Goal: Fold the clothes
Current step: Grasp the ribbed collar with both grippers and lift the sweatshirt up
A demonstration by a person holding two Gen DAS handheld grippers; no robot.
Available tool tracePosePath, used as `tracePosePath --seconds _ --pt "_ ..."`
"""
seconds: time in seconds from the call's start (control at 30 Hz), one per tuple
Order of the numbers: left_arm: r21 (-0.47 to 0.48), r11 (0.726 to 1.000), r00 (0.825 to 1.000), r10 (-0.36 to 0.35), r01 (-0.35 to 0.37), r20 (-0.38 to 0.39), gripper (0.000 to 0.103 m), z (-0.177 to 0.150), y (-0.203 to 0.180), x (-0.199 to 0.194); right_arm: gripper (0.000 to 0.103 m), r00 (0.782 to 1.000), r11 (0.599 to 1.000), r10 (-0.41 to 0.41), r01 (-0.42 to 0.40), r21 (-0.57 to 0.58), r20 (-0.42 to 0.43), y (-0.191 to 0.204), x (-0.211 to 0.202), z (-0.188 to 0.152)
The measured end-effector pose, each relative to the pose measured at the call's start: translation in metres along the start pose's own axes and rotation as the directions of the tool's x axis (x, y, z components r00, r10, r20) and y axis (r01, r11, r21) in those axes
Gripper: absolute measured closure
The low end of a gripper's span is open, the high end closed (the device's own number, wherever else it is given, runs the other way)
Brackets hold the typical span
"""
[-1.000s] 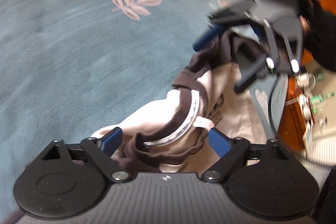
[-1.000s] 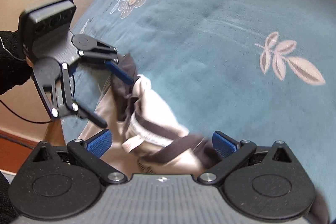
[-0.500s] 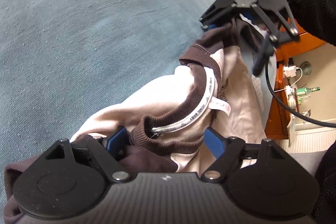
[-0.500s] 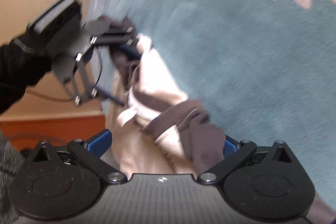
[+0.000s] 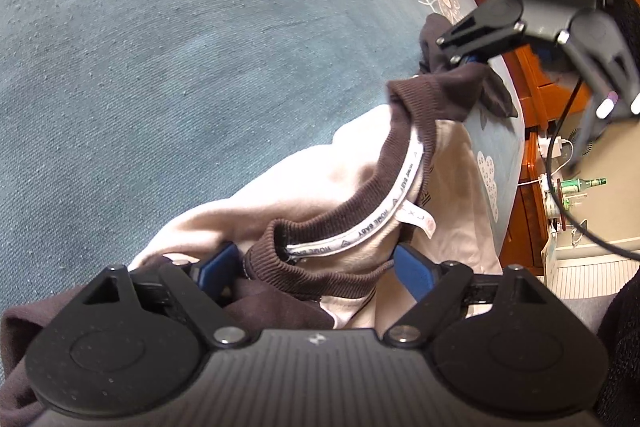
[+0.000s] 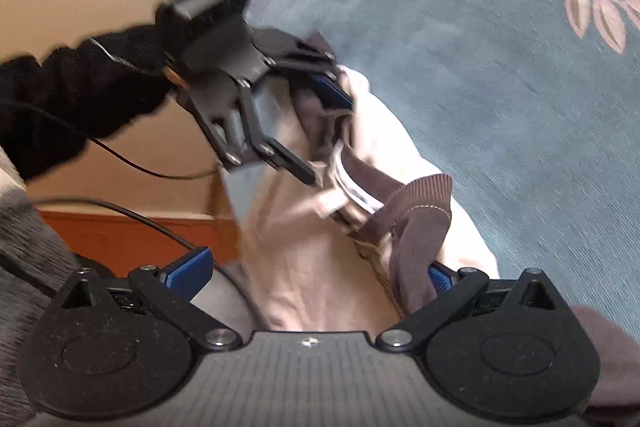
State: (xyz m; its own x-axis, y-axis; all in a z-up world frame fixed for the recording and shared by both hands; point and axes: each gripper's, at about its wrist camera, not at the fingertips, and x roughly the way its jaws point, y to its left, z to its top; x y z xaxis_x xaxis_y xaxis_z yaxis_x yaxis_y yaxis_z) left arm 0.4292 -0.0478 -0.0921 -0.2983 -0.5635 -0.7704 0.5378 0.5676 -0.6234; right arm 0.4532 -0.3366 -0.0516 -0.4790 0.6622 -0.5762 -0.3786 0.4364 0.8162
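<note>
A cream shirt [image 5: 360, 179] with a brown ribbed collar [image 5: 332, 267] and brown sleeves lies bunched near the edge of a blue flowered bedspread [image 5: 160, 67]. My left gripper [image 5: 316, 269] is low over it; its jaws are opening, wide apart, with the collar lying loose between the blue pads. In the right wrist view the left gripper [image 6: 328, 139] straddles the far end of the shirt [image 6: 320, 267]. My right gripper [image 6: 314, 273] stands open, and a brown sleeve [image 6: 416, 239] rests against its right pad. From the left wrist view the right gripper [image 5: 520, 103] has one finger on that sleeve.
An orange wooden bed frame [image 5: 532, 87] runs along the bed's right edge. Beyond it are a beige floor, a green bottle [image 5: 580, 183] and a black cable [image 5: 560, 155]. A person's black sleeve [image 6: 60, 99] holds the left gripper. A red-brown board [image 6: 120, 235] lies below the bed edge.
My left gripper has sunk onto the shirt, and its jaws have spread a little. The right gripper has swung away, drawing the collar out between the two grippers.
</note>
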Motion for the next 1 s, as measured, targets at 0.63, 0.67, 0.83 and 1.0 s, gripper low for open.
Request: tracePosePath --seconds 0.63,0.67,0.83,1.0 --pt "0.261 0.956 0.969 0.179 -0.131 -0.169 0.033 0.005 -0.035 0.002 0.045 0.98 0.979 -0.199 0.199 0.034 -0.019 -0.014 0.045 -0.055" --pt "0.259 0.958 0.967 0.174 -0.122 -0.188 0.033 0.003 -0.037 0.0 0.045 0.98 0.979 -0.199 0.199 0.042 -0.008 -0.015 0.046 -0.058" --pt "0.257 0.962 0.96 0.152 -0.09 -0.236 0.033 -0.01 -0.04 -0.014 0.045 0.98 0.98 -0.195 0.193 0.052 0.028 -0.016 0.044 -0.068" --pt "0.222 0.968 0.957 0.172 -0.12 -0.232 0.053 0.001 -0.021 -0.011 0.045 0.978 0.979 -0.204 0.202 0.042 0.044 -0.015 0.042 -0.071"
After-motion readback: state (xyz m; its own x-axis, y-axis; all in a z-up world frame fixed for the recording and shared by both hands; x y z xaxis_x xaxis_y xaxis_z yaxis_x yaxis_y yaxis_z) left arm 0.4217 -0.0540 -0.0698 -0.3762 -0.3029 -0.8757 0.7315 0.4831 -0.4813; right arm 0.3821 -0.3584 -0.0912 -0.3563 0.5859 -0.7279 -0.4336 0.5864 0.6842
